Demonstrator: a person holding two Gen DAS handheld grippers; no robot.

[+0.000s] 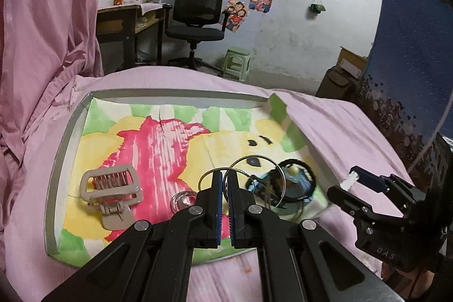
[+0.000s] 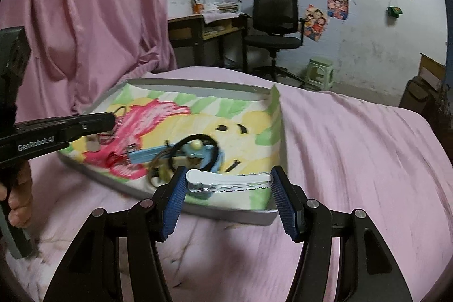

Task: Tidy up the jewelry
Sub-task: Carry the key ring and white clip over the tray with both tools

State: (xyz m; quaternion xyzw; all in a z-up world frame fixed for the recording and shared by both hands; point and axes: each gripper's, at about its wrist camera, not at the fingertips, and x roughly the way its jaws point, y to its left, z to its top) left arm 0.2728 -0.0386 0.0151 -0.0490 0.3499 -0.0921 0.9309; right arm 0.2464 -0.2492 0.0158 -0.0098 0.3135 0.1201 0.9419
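while the left gripper [image 1: 223, 183] is clenched on a thin silver ring [image 1: 256, 180], the left wrist view shows most of the jewelry lying in the shallow tray [image 1: 61, 149] on the pink bedspread [image 1: 334, 126]: a beige claw clip [image 1: 111, 188] at the near left, a small clear ring [image 1: 181, 201] just left of the jaws, and a blue-and-black tangle of hair ties [image 1: 294, 183] to the right, behind the ring. in the right wrist view the right gripper [image 2: 229, 180] grasps a white hair clip [image 2: 229, 179] crosswise by its two ends, at the tray's near edge (whether it touches the lining i cannot tell). my judgement is that sorting is only under way: two pieces are in hand, the rest lie loose and mixed, and no separate groups show yet.
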